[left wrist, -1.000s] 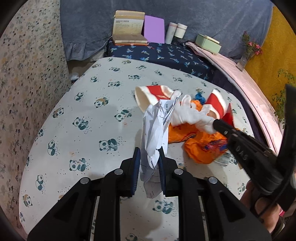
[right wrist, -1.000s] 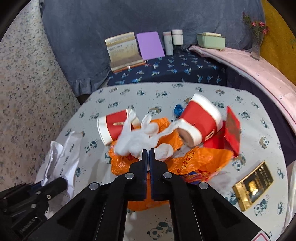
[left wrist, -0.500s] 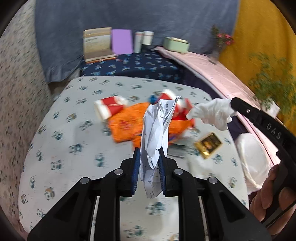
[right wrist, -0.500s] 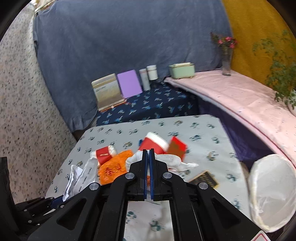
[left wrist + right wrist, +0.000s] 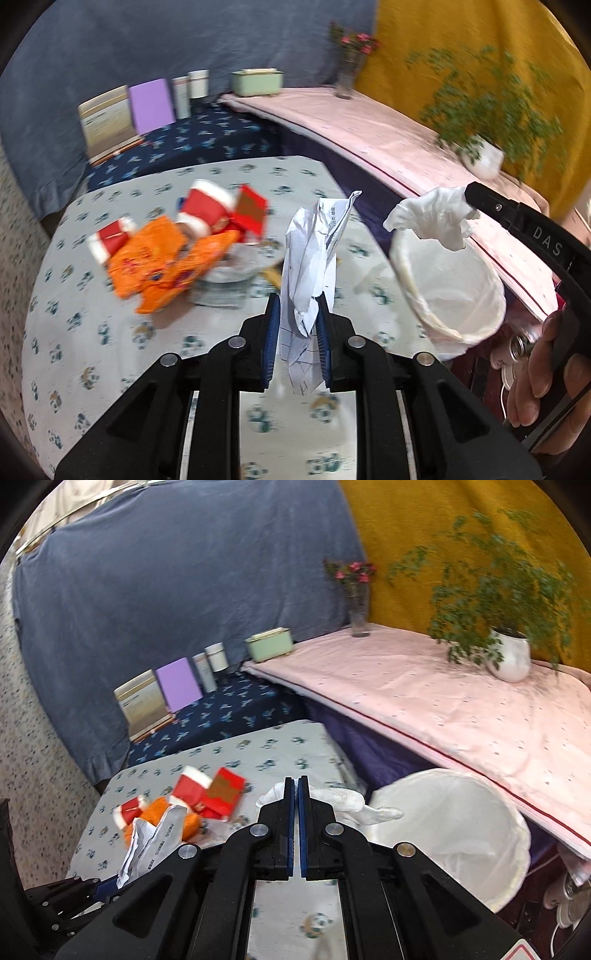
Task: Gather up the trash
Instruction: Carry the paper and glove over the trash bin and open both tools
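- Left wrist view: your left gripper (image 5: 295, 325) fingers clamp crumpled white paper (image 5: 314, 254) above the table (image 5: 74, 314).
- Your right gripper (image 5: 294, 794) fingers pinch a white glove (image 5: 343, 801) over the white-lined bin (image 5: 454, 834).

A grey-blue cloth backdrop (image 5: 177, 590) hangs behind a low navy floral-print bench (image 5: 221, 716). To the right of the backdrop hangs a mustard-yellow curtain (image 5: 424, 535). Below that curtain runs a pink-covered shelf (image 5: 424, 701), bearing a white-potted green plant (image 5: 511, 659), a glass vase of pink flowers (image 5: 358, 605) and a mint-green box (image 5: 269, 644).
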`<state>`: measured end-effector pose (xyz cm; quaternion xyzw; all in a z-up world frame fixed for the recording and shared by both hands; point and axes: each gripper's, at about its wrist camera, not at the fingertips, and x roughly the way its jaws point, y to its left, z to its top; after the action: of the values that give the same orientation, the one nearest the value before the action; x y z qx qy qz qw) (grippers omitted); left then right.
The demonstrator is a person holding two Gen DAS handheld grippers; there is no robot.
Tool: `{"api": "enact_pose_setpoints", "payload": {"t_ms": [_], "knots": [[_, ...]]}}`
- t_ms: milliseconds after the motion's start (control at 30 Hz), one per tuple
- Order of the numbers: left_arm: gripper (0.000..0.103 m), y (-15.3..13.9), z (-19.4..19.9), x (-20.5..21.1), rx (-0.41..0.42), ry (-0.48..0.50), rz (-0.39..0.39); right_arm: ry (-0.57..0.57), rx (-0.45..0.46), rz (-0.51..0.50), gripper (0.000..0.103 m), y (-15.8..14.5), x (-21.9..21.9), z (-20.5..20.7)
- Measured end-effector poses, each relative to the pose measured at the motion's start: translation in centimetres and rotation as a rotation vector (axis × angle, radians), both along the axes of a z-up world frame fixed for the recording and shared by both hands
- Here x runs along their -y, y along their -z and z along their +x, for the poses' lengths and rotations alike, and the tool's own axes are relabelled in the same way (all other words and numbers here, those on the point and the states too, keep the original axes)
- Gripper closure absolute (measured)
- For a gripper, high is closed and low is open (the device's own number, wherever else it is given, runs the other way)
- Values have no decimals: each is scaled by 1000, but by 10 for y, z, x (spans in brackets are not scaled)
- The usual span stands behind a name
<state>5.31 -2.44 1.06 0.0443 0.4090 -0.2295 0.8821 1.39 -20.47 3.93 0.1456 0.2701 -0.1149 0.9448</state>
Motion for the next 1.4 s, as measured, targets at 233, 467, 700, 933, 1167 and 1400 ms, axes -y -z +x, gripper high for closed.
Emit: {"api": "enact_pose_setpoints", "payload": {"t_ms": [233,467,700,933,1167,1400], "knots": [[84,2,-14,55,7,111,23,116,-12,18,101,11,55,-33],[84,3,-26,105,12,207,35,206,-22,39,101,23,94,-62],[84,9,-34,146,9,279,49,269,-21,57,101,31,123,-86],[84,15,-38,179,9,333,67,308,-24,71,101,37,146,-98],[81,23,-34,201,-13,356,69,327,-32,82,101,44,158,-101],[54,29,-27,210,-18,335,79,329,-39,94,101,50,163,-96]]}}
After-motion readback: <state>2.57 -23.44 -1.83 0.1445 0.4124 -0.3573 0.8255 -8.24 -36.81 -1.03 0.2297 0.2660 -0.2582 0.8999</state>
